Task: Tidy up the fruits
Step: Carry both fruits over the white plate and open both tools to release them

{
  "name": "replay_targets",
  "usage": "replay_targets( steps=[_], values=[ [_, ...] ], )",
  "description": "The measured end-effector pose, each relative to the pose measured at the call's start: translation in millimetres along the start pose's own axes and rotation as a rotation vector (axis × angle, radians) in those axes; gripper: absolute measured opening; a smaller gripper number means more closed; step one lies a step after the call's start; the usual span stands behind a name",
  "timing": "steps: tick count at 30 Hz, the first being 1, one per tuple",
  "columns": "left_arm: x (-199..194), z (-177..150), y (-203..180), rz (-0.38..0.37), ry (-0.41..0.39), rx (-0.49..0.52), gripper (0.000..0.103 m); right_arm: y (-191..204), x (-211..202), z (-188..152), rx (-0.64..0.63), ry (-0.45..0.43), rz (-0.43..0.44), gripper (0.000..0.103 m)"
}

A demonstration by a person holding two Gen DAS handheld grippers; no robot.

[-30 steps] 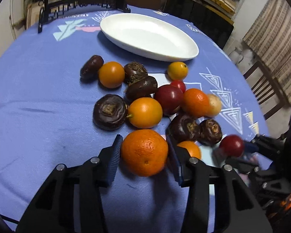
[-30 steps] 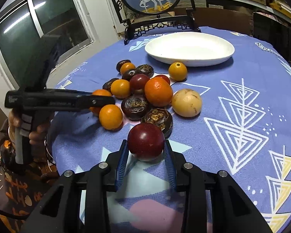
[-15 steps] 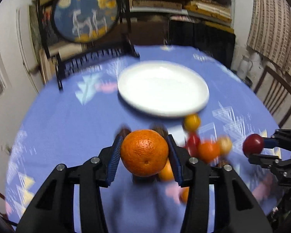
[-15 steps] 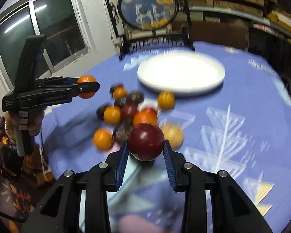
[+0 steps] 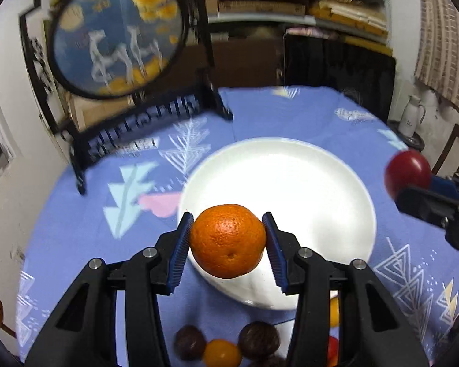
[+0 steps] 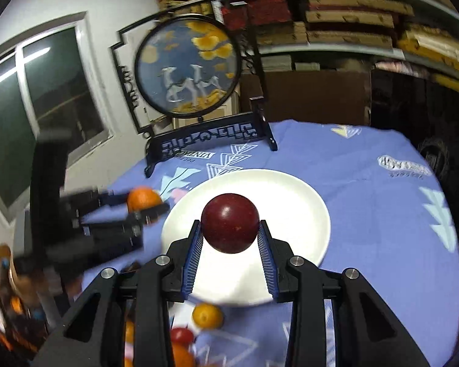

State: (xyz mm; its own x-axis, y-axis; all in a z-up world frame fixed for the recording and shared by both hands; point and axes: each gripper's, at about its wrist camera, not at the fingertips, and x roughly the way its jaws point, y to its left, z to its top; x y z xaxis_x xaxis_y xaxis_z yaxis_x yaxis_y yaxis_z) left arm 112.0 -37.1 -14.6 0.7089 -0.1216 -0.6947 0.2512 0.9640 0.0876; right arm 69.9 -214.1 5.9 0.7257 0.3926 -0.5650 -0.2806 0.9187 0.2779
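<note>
Step in hand: transport to the dish. We hold two fruits aloft over the round white ceramic plate, which is bare and sits on the blue patterned cloth of the table. Left gripper: blue ribbed pads clamped on either side of a dimpled orange mandarin, which hangs over the plate's rim at about 7 o'clock in the left wrist view. Right gripper: closed on a smooth dark-red round fruit, poised over the plate's nearer half; in the left view it shows at 3 o'clock of the plate. Both grippers point forward and slightly down, fingers level, the two well apart from each other. Remaining stock: small orange, dark brown and red fruits lie on the cloth at 6 o'clock, below the plate. Next move, as we judge it: lower each fruit until it rests on the plate, then part the pads gently, since round fruit may roll toward the rim or into its neighbour.
</note>
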Motion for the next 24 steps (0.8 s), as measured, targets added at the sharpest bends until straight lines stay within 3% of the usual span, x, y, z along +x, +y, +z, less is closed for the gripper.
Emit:
replay_targets(
  steps=[9, 18, 19, 20, 21, 22, 24],
  values=[
    [46.9, 3.2, -1.2, 0.039, 0.032, -0.013, 0.045, -18.4, 65.9, 4.0, 0.038, 0.059, -0.023, 0.037],
    [67.5, -2.6, -0.9, 0.025, 0.084, -0.012, 0.046, -23.0, 82.4, -3.6, 0.04, 0.083, -0.031, 0.039],
    [68.6, -2.8, -0.3, 0.025, 0.085, -0.015, 0.048, -24.2, 80.6, -3.6, 0.045, 0.059, -0.048, 0.045],
    [67.9, -3.2, 0.6, 0.035, 0.071, -0.019, 0.054, -25.6, 78.3, -3.6, 0.05, 0.043, -0.063, 0.069],
    [66.2, -3.0, 1.6, 0.054, 0.053, -0.019, 0.074, -28.3, 73.7, -4.6, 0.064, 0.014, -0.08, 0.08],
    [62.5, -3.0, 2.6, 0.076, 0.024, -0.019, 0.086, -30.1, 70.9, -4.6, 0.072, -0.001, -0.071, 0.081],
    [55.9, -1.5, 4.6, 0.077, -0.015, -0.017, 0.087, -31.8, 68.9, -4.4, 0.076, 0.001, -0.048, 0.081]
  ],
)
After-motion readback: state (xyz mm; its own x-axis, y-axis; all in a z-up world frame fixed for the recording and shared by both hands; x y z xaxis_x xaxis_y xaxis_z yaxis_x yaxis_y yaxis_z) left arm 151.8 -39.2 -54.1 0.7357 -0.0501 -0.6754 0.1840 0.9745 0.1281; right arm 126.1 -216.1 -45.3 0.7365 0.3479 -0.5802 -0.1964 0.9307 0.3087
